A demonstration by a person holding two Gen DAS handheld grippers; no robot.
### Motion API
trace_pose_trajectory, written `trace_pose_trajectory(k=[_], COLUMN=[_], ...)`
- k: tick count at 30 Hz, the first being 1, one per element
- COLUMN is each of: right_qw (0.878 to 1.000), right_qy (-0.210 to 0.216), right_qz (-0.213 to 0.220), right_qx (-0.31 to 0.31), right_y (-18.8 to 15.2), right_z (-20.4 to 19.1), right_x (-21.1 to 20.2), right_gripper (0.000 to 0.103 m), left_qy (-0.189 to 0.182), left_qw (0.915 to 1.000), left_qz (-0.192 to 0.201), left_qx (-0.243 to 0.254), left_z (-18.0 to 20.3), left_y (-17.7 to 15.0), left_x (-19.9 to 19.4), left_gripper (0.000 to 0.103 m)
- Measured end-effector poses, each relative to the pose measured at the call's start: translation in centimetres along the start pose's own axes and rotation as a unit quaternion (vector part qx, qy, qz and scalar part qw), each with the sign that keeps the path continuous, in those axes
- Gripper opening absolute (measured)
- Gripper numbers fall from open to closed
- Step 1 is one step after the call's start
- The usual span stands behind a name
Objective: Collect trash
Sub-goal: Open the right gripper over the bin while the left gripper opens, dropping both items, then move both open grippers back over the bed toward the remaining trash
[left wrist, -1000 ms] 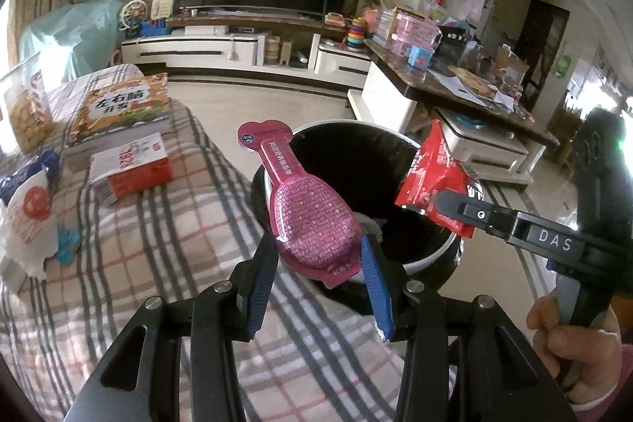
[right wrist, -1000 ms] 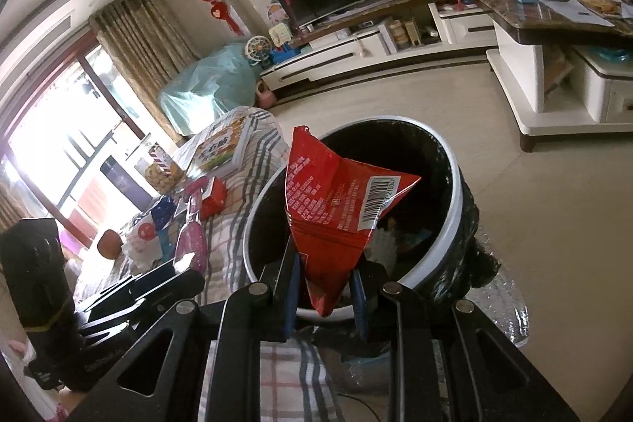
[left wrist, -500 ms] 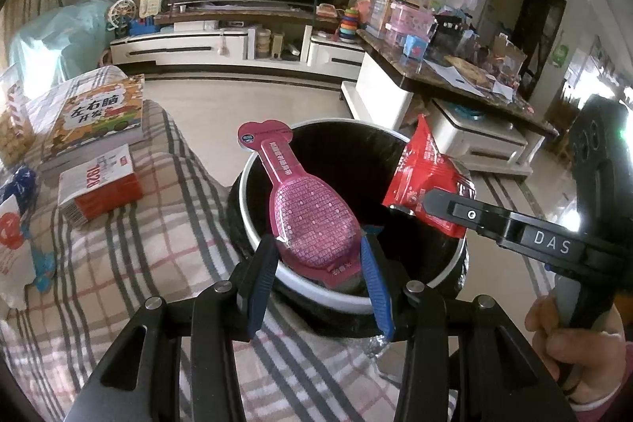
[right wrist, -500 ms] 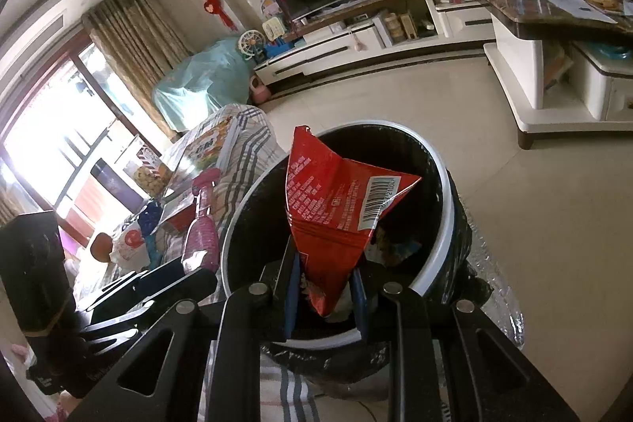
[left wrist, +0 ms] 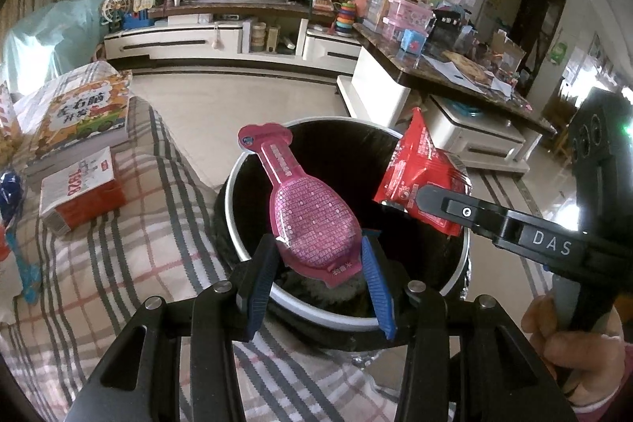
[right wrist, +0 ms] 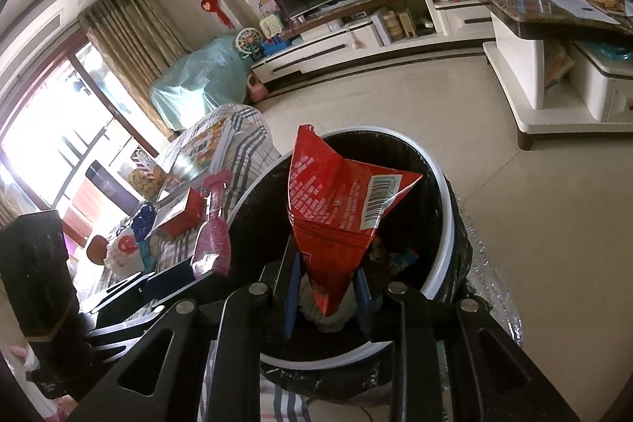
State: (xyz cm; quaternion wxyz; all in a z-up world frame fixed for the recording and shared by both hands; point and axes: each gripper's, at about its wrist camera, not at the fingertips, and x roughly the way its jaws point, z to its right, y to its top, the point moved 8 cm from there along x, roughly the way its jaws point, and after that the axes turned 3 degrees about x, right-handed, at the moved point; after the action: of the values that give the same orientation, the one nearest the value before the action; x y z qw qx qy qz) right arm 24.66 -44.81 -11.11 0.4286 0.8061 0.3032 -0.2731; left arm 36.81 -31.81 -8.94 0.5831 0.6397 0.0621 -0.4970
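Observation:
My left gripper (left wrist: 318, 277) is shut on a pink spoon-shaped packet (left wrist: 308, 212) and holds it over the open black trash bin (left wrist: 245, 165), which has a white rim. My right gripper (right wrist: 328, 297) is shut on a red snack wrapper (right wrist: 340, 208) and holds it over the same bin (right wrist: 443, 184). The right gripper with the wrapper (left wrist: 423, 176) shows at the right of the left wrist view. The left gripper's packet (right wrist: 213, 244) shows at the bin's left edge in the right wrist view. Trash lies in the bin's bottom.
A plaid-covered table (left wrist: 118, 263) stands left of the bin with a red-and-white box (left wrist: 79, 192), a picture book (left wrist: 87, 113) and snack bags (right wrist: 126, 248). A TV stand (left wrist: 221, 42) and a cluttered counter (left wrist: 447, 66) lie beyond on tiled floor.
Both grippers have moved forward over the bin with their items still held. The bin has come closer and more centred under them.

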Motion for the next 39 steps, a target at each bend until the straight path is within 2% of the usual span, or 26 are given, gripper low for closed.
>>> trace_pose_trajectory(k=[2,4,6,8,13,15,18,29,39], right_qw=[1.000,1.000,1.000,1.000,1.000,1.000,1.000,0.999,0.995], right_qy=[-0.002,0.000,0.000,-0.001,-0.002,0.000,0.002,0.043,0.076], right_qz=[0.001,0.000,0.002,0.006,0.014,0.017,0.023,-0.008,-0.037], right_qx=[0.000,0.001,0.003,0.005,0.007,0.008,0.004,-0.020,-0.046], right_y=[0.1,0.2,0.2,0.3,0.1,-0.1,-0.7,-4.4,-7.5], right_z=[-0.1,0.0,0.1,0.1,0.0,-0.3,-1.1,-6.5,-11.9], right_x=[0.0,0.1,0.0,-0.3,-0.9,-1.2,-1.5,0.2,2.0], right_gripper=[0.029,0.037,0.049,0.056,0.061,0.070,0.076,0.078,0.078], left_qy=[0.002,0.005,0.006,0.007,0.001,0.005,0.011,0.042,0.076], left_qw=[1.0000,1.0000,1.0000,0.9999,0.9998,0.9996,0.9990,0.9933,0.9823], left_qz=[-0.003,-0.005,-0.005,-0.005,0.003,0.005,0.006,0.014,0.030], left_qx=[0.000,-0.001,-0.005,-0.010,-0.017,-0.025,-0.042,-0.106,-0.168], left_z=[0.0,-0.1,-0.2,-0.4,-0.9,-1.5,-2.6,-7.7,-12.6], left_y=[0.0,0.1,0.0,-0.1,-0.9,-1.7,-3.1,-8.6,-12.7], left_x=[0.1,0.2,0.1,0.1,-0.9,-1.6,-2.6,-8.1,-13.8], left_gripper=[0.044,0.046,0.049,0.052,0.054,0.056,0.057,0.058,0.058])
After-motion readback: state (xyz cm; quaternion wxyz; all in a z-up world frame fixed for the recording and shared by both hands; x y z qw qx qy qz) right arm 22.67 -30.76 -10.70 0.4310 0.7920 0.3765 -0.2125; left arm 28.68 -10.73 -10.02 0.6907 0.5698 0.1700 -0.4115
